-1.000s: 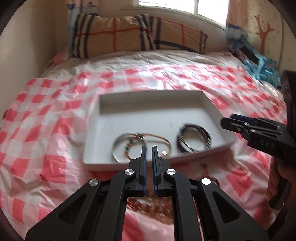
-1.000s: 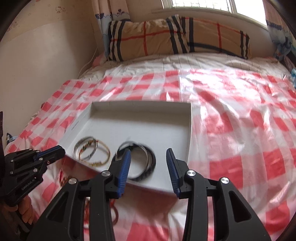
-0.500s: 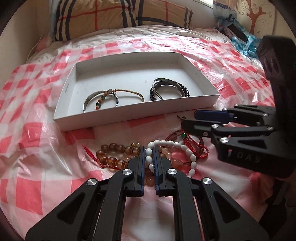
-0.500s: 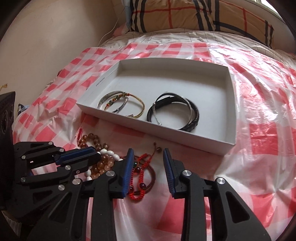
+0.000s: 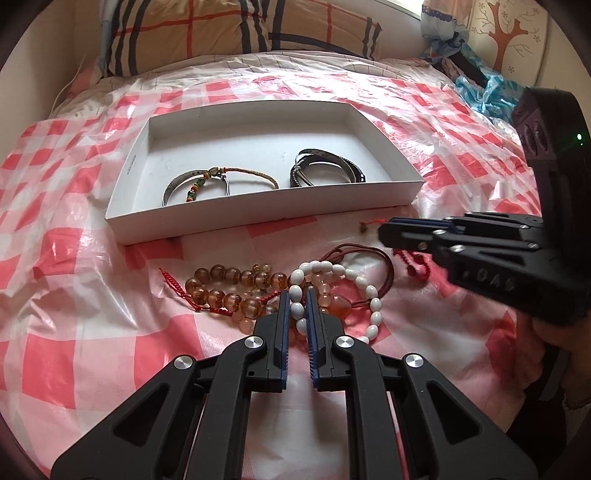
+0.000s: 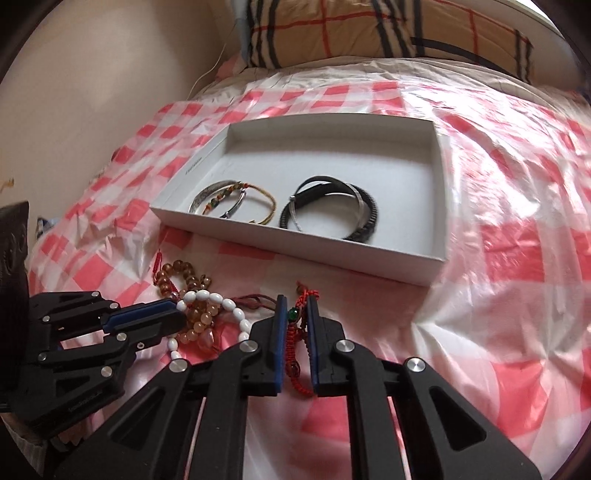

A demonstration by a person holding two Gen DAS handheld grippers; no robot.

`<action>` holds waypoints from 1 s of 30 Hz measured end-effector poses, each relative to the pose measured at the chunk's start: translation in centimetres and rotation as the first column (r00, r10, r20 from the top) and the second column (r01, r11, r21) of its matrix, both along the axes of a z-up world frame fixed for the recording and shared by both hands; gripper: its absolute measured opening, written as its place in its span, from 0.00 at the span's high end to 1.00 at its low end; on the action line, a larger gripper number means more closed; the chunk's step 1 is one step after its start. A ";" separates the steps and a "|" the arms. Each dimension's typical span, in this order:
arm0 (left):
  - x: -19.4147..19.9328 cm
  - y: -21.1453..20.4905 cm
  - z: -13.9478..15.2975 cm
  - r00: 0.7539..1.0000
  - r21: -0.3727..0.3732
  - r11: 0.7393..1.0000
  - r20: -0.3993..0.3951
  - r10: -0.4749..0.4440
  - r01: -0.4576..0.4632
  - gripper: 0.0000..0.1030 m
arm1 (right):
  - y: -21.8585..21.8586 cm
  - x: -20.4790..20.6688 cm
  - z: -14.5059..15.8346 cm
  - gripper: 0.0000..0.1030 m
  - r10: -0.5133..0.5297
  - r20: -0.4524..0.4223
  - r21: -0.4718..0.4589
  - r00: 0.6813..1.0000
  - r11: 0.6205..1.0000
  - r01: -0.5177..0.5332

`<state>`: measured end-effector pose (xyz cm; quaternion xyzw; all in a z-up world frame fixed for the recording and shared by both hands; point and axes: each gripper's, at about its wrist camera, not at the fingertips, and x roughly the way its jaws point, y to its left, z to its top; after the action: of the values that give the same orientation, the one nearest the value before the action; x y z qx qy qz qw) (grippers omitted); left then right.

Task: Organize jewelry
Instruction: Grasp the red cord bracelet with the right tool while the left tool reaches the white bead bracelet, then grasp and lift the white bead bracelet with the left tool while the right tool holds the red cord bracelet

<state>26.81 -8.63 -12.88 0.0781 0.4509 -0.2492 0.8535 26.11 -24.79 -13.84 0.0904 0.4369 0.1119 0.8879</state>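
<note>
A white tray (image 5: pixel 258 210) (image 6: pixel 436 206) lies on the bed and holds a silver bangle with a beaded cord (image 5: pixel 207 181) and black bands (image 5: pixel 327 170). In front of it lies a pile: amber beads (image 5: pixel 229 284), a white bead bracelet (image 5: pixel 354 280) (image 6: pixel 221 302), a dark red cord (image 5: pixel 373 251) and a red braided bracelet (image 6: pixel 295 347). My left gripper (image 5: pixel 297 299) is nearly shut, its fingers around the white bead bracelet. My right gripper (image 6: pixel 295 302) is nearly shut, its fingers around the red braided bracelet.
The bed has a red and white checked plastic cover (image 5: pixel 74 332). Plaid pillows (image 5: pixel 236 26) lie at the head. A blue bag (image 5: pixel 484 88) sits at the far right. A wall (image 6: pixel 92 92) runs along the left.
Both grippers have dropped from over the tray to the pile in front of it. The right gripper has narrowed from open to close around the red bracelet.
</note>
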 end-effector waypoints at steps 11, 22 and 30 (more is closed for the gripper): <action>-4.1 3.2 1.0 1.000 0.015 1.000 0.010 0.008 -0.008 0.93 | -1.1 -4.7 0.5 0.89 0.001 -0.007 0.065 1.000 0.998 0.000; -2.9 3.1 1.1 0.997 0.018 0.998 0.052 0.064 -0.065 0.79 | 1.3 -5.8 0.0 0.56 0.065 0.002 -0.012 0.998 0.998 -0.065; -1.9 1.8 0.0 0.998 0.080 0.996 0.053 0.044 -0.048 0.74 | 1.7 -5.4 -0.8 0.59 0.056 -0.033 -0.055 0.998 0.997 -0.058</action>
<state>24.89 -6.85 -12.91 0.1088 0.4403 -0.2089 0.8664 20.73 -23.08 -14.64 0.0549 0.4564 0.1235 0.8795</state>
